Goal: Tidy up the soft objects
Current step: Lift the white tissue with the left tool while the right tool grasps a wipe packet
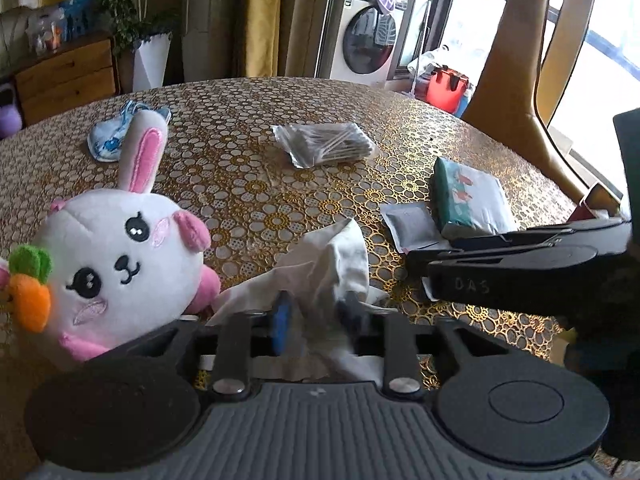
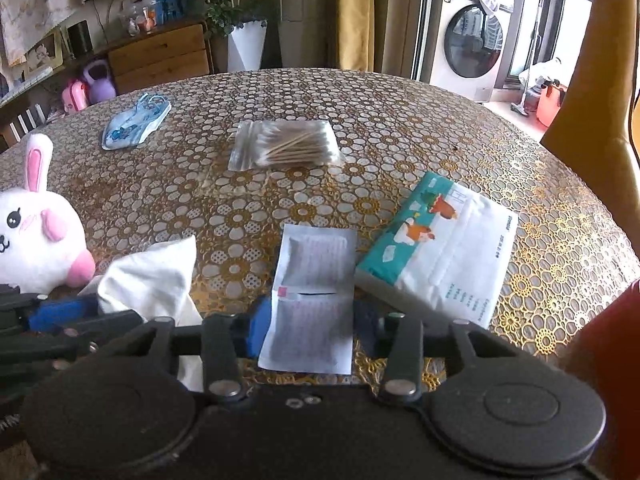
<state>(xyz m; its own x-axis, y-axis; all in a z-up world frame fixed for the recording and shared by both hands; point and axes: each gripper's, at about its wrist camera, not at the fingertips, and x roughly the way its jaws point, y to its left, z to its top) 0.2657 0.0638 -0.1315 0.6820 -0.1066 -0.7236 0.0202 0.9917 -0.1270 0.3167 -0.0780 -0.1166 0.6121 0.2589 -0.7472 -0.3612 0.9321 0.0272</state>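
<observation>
Left claw: the left claw (image 1: 312,320) sits low over the near edge of the bench (image 1: 248,104), its blue pads on either side of a crumpled white tissue (image 1: 332,256); the view is blurred there, so whether the pads actually press on the tissue I cannot tell.
Right claw: the right claw (image 2: 312,330) has a flat white sachet (image 2: 314,300) lying between its pads; the sachet's edges reach both pads, but a real clamp cannot be told.
White tissue: bunched up in a peak, just beside the plush rabbit (image 1: 116,264) on its right.
Plush rabbit: white with pink ears and cheeks and an orange carrot at one side, lying at the near left of the bench, one ear pointing away.
Tissue pack: a teal-and-white tissue pack (image 2: 440,252) lies just right of the sachet, touching or nearly touching it.
Cotton swabs: a clear bag of cotton swabs (image 2: 284,146) lies mid-bench, well apart from both claws.
Face mask: a blue-and-white face mask (image 2: 134,126) lies at the far left, beyond the rabbit's ear.
Bench cover: gold and white flower-patterned cloth.
</observation>
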